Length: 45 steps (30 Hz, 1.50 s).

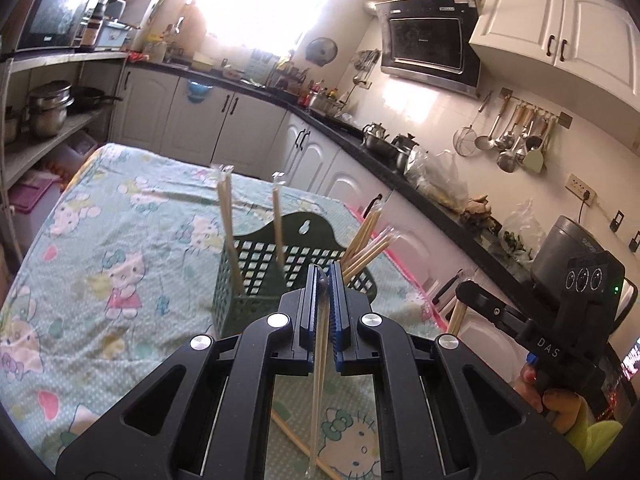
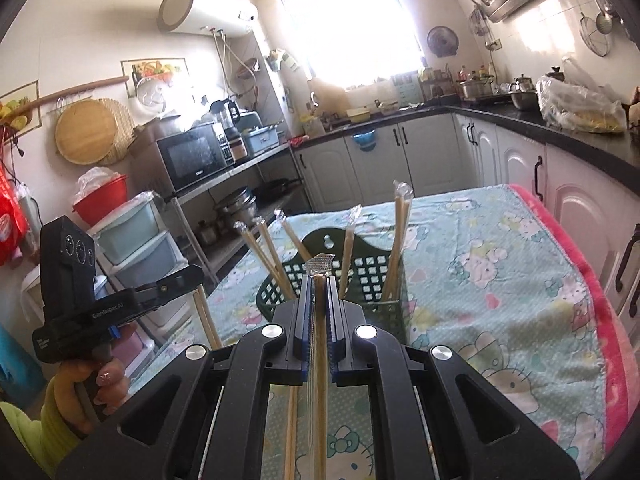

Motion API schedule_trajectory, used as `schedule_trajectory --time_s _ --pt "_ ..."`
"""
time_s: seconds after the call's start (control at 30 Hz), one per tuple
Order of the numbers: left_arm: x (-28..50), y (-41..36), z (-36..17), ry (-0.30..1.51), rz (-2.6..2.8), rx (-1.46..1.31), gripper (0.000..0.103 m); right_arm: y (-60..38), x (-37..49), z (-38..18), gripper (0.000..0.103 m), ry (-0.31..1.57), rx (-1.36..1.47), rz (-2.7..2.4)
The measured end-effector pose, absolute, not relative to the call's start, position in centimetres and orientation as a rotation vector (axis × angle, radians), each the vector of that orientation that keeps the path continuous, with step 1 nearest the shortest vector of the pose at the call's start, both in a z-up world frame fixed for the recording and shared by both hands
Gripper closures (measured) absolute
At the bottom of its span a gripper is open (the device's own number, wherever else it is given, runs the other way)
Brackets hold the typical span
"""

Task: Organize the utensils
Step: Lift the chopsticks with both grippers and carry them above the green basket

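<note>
A dark green plastic utensil basket (image 1: 256, 280) (image 2: 364, 280) stands on the cartoon-print tablecloth with several wrapped pairs of wooden chopsticks (image 1: 230, 236) (image 2: 400, 236) upright or leaning in it. My left gripper (image 1: 324, 276) is shut on a wrapped chopstick pair (image 1: 319, 392) that hangs down toward the table. My right gripper (image 2: 319, 276) is shut on another wrapped chopstick pair (image 2: 319, 380), whose clear wrapper tip pokes out above the fingers. Both grippers hover just before the basket. The right gripper (image 1: 460, 292) also shows in the left wrist view, and the left gripper (image 2: 196, 276) shows in the right wrist view.
A loose chopstick (image 1: 296, 440) (image 2: 291, 432) lies on the tablecloth (image 1: 100, 264) (image 2: 500, 280) under the grippers. White cabinets and a black counter (image 1: 440, 200) with pots and bags run along the right. Shelves (image 2: 224, 184) with a microwave, pots and storage drawers stand at the left.
</note>
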State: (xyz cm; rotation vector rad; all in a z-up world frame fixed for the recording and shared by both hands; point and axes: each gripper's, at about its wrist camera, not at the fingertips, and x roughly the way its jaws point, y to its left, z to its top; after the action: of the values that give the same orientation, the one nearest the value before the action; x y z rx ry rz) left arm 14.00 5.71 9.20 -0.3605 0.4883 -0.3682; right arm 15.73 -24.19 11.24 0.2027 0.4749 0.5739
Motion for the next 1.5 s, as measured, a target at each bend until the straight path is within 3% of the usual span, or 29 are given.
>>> schedule_trajectory --time_s 1.5 --pt "16.9 4.0 20.6 0.224 -0.354 -0.243 0.100 -27.8 20.0 19.0 0.096 0.185 0.254 0.439"
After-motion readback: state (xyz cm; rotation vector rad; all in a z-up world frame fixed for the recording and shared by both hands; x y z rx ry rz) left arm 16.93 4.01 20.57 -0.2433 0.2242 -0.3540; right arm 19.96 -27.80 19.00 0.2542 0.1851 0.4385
